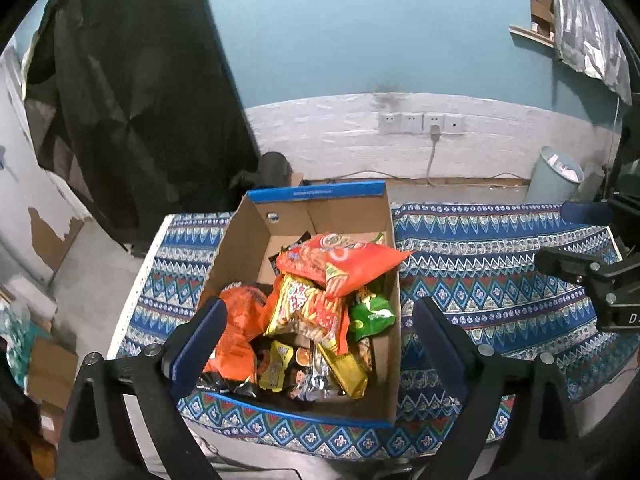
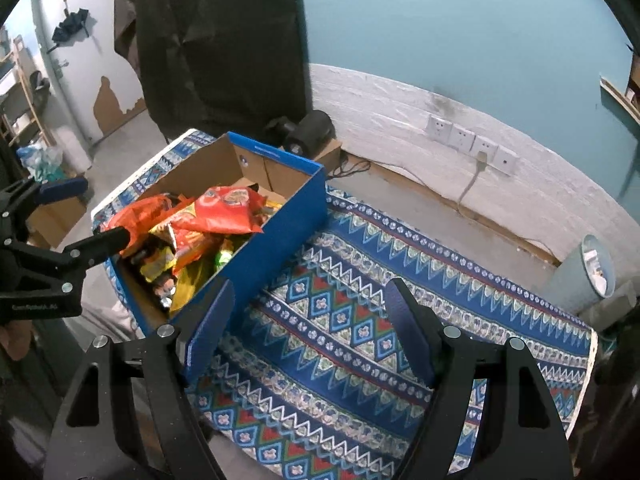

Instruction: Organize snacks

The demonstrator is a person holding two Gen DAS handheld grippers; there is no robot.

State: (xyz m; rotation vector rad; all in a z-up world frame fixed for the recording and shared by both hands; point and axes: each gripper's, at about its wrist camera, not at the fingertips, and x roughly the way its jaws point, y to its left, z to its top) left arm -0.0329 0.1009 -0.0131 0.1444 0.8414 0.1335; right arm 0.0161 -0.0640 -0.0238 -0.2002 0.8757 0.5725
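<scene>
An open cardboard box [image 1: 240,248] with blue outer sides [image 2: 272,256] stands on a blue patterned tablecloth [image 1: 480,280]. Several snack packets fill it: a large orange bag [image 1: 344,260] on top, a yellow bag [image 1: 308,308], a green bag [image 1: 372,312] and another orange bag [image 1: 240,332]. My left gripper [image 1: 320,312] hovers over the box's near end, open wide, with no packet touching its pads. My right gripper [image 2: 312,292] is open above bare cloth [image 2: 360,320], just right of the box. Each gripper shows at the edge of the other's view [image 2: 92,212] [image 1: 572,236].
A pale waste bin [image 1: 556,180] [image 2: 588,276] stands on the floor beyond the table's right end. A black cloth [image 1: 140,100] hangs behind the box at left, with a dark device [image 2: 308,132] on the floor under it. Wall sockets [image 1: 420,122] with a plugged cable sit behind.
</scene>
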